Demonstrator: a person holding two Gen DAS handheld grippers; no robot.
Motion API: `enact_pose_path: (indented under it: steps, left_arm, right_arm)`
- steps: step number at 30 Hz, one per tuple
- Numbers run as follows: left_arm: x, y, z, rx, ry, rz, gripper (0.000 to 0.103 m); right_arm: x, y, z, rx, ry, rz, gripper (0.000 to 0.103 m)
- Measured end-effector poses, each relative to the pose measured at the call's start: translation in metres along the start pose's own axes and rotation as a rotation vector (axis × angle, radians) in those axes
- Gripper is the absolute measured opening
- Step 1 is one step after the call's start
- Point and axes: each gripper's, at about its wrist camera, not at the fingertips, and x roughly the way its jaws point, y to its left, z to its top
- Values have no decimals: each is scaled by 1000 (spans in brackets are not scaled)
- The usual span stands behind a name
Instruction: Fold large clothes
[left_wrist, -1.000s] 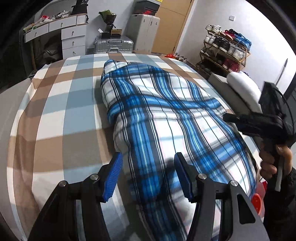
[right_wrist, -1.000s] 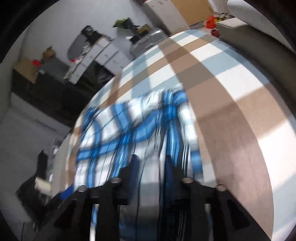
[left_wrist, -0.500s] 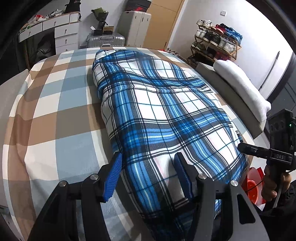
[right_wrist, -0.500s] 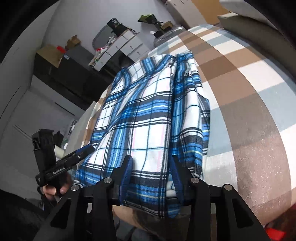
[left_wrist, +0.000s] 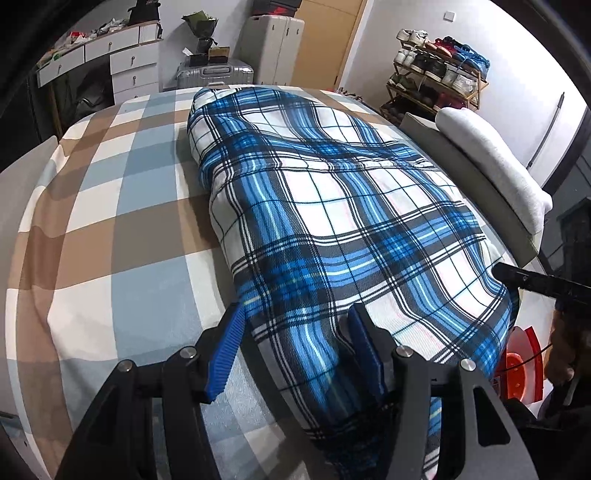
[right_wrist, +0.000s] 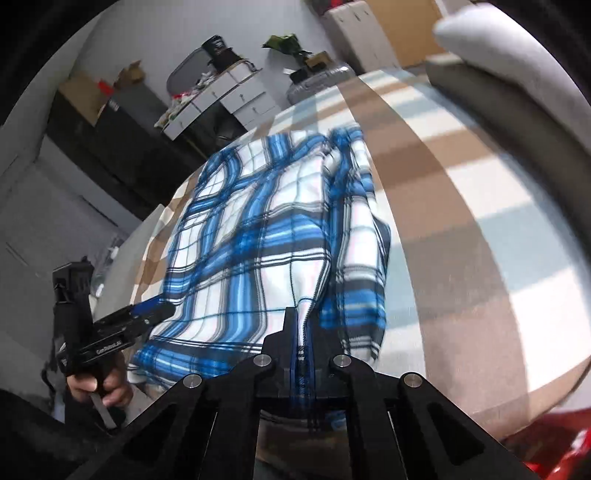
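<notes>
Blue-and-white plaid fleece garment (left_wrist: 332, 221), folded into a long strip, lies along our brown, blue and white checked bedcover (left_wrist: 122, 229). Our right gripper (right_wrist: 302, 332) is closing: jaws that stood apart a moment ago now pinch the near hem. Left gripper (left_wrist: 295, 347) straddles the near left corner, jaws apart, not yet gripping. Likely lift follows.

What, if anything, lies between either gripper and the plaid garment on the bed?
Nothing visible does. The right gripper is closing on the plaid garment at its near edge, and the left gripper straddles the same edge, jaws open, on the checked bedspread.
</notes>
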Motion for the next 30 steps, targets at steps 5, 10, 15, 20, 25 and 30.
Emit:
enact_pose_path:
  steps: [5, 10, 15, 20, 25, 30]
  left_arm:
    - [-13, 0, -8, -3, 5, -51, 53]
    - [-25, -7, -26, -1, 45, -180, 53]
    - [-32, -24, -49, 108, 74, -140, 53]
    - [-29, -24, -51, 125, 85, -111, 53]
    - [-25, -25, -51, 164, 98, -73, 57]
    - [-21, -20, -51, 152, 115, -78, 58]
  right_arm:
    - [-16, -13, -13, 30, 11, 127, 34]
    - [-10, -4, -31, -66, 52, 106, 35]
    - [-5, 0, -29, -68, 55, 112, 44]
    - [-4, 6, -33, -113, 44, 81, 44]
    - [-10, 25, -28, -226, 12, -11, 6]
    - [-44, 43, -21, -329, -98, 64, 2]
